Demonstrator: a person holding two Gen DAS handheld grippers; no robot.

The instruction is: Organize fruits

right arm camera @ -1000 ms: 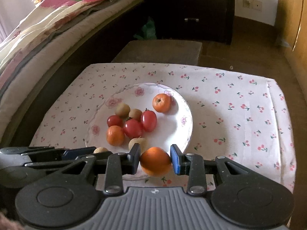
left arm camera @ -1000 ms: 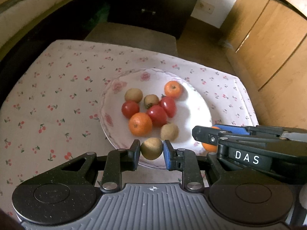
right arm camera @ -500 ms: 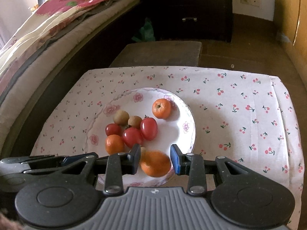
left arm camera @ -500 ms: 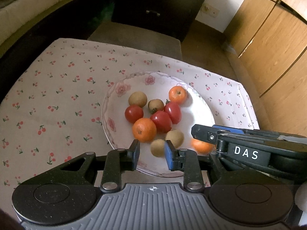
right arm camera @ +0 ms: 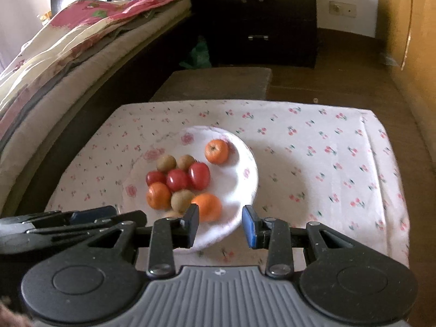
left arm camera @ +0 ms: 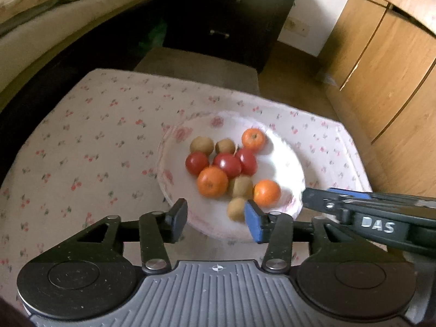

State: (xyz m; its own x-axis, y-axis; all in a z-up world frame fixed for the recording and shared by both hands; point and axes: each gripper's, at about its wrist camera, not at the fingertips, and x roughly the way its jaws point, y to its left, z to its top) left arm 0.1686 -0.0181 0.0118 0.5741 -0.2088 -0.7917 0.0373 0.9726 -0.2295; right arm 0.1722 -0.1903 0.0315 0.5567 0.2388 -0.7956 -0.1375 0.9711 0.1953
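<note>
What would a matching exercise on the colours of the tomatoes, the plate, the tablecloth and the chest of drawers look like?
Things:
1. tomatoes
2. plate
3. tablecloth
4. chest of drawers

Colours:
a. dark brown, almost black
b. white with small cherries
c. red
d. white with pink flowers

Pairs: 1-c; 2-d; 3-b; 4-a
</note>
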